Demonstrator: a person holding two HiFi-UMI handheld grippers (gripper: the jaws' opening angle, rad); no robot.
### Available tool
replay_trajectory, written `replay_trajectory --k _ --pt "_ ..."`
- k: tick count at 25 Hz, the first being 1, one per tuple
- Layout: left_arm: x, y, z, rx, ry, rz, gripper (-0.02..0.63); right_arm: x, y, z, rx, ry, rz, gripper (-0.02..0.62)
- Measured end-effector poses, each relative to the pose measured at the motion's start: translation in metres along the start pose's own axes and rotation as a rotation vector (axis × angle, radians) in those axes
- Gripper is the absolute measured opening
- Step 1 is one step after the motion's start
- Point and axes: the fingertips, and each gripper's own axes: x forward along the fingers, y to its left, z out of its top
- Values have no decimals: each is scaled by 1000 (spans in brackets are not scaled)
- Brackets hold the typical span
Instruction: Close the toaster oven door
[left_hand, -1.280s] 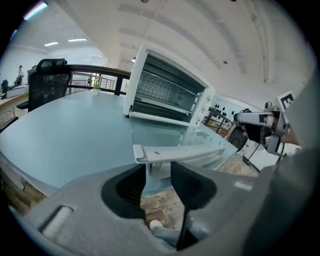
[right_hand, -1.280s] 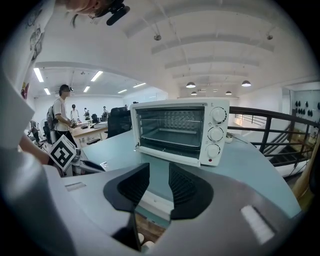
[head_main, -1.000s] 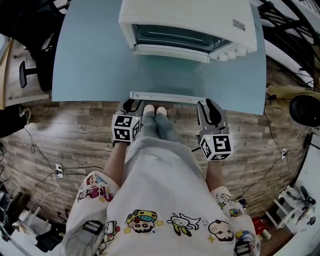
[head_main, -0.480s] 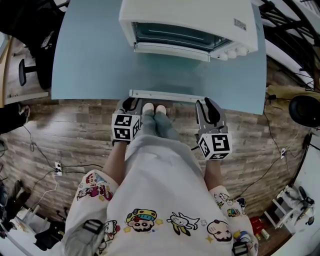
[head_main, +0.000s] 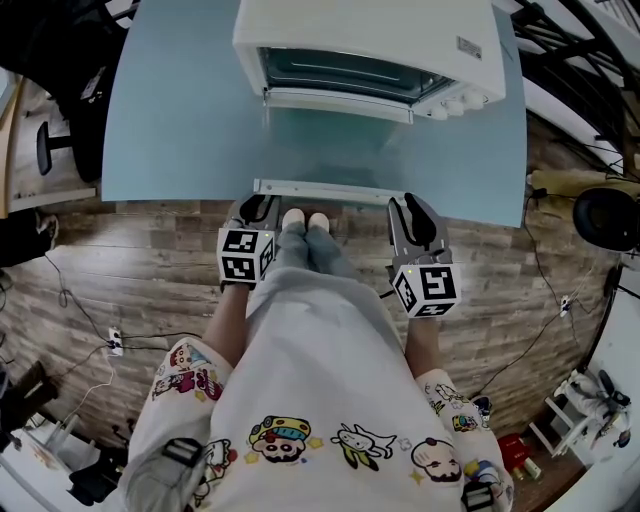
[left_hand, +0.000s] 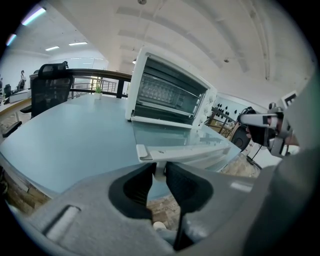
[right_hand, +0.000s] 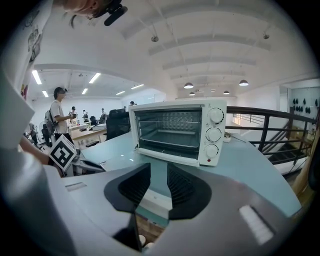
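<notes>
White toaster oven (head_main: 370, 40) sits at the back of the blue table (head_main: 180, 120), its glass door (head_main: 335, 145) dropped flat toward me and a wire rack (right_hand: 170, 134) in the cavity. The door handle (head_main: 330, 191) is at the table's front edge. My left gripper (left_hand: 159, 172) has just been closing, and its pads pinch the handle's left post. My right gripper (right_hand: 152, 182) has been closing too. Its jaws are apart, with the handle's right end between them, untouched.

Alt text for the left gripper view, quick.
The left gripper, whose black fingers have just been closing, pinches the white handle bar of the white toaster oven's glass door, which lies open flat over the pale blue table.
</notes>
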Motion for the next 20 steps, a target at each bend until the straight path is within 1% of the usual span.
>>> replay_trajectory --k 10,20 --pt "-17 -8 26 -1 -40 -8 83 -5 5 7 -3 -25 26 86" --pt "-26 -11 46 11 -66 4 81 -5 7 26 0 -78 45 71"
